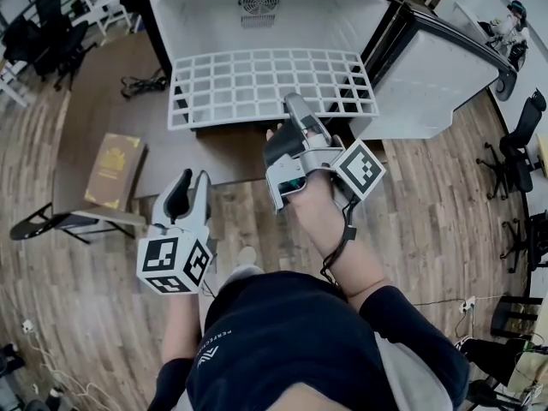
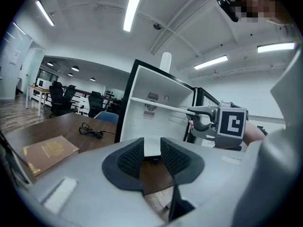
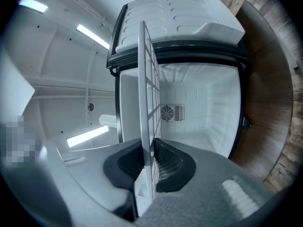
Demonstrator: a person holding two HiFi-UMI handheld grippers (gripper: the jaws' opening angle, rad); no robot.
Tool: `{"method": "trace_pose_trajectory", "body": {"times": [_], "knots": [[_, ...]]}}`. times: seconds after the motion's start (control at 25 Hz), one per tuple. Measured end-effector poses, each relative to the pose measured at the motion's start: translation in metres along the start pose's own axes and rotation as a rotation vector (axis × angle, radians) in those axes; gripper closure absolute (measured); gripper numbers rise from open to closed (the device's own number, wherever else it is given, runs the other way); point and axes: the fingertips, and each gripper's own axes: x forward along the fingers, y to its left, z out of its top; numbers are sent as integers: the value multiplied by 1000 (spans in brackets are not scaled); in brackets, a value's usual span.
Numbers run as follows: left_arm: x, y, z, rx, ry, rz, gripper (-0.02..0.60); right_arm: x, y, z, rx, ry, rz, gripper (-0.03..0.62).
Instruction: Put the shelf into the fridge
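— Which step are you on?
— Insertion. Your right gripper [image 3: 147, 162] pinches the front edge of the white wire-grid shelf [image 1: 257, 84], level and partway inside the open white fridge [image 1: 184, 20]. Your left gripper [image 2: 152, 152] is spread, empty.
— Next?
— Probably push straight in, kept level.

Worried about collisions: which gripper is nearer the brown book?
Left. The left gripper hovers open just beside the book; the right gripper is farther right, clamped on the shelf.

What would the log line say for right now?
right gripper: shut on shelf | shelf: level, far end at open fridge mouth | left gripper: open, empty | status: shelf not fully in
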Motion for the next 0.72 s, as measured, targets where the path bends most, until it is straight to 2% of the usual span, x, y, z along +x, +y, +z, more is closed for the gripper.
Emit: {"method": "trace_pose_trajectory", "body": {"times": [0.32, 0.72], "knots": [[8, 0, -1, -5, 5, -13, 468, 7, -1, 1, -18, 10, -5, 559], [13, 1, 0, -7, 4, -9, 466, 11, -5, 4, 12, 25, -15, 560]]}}
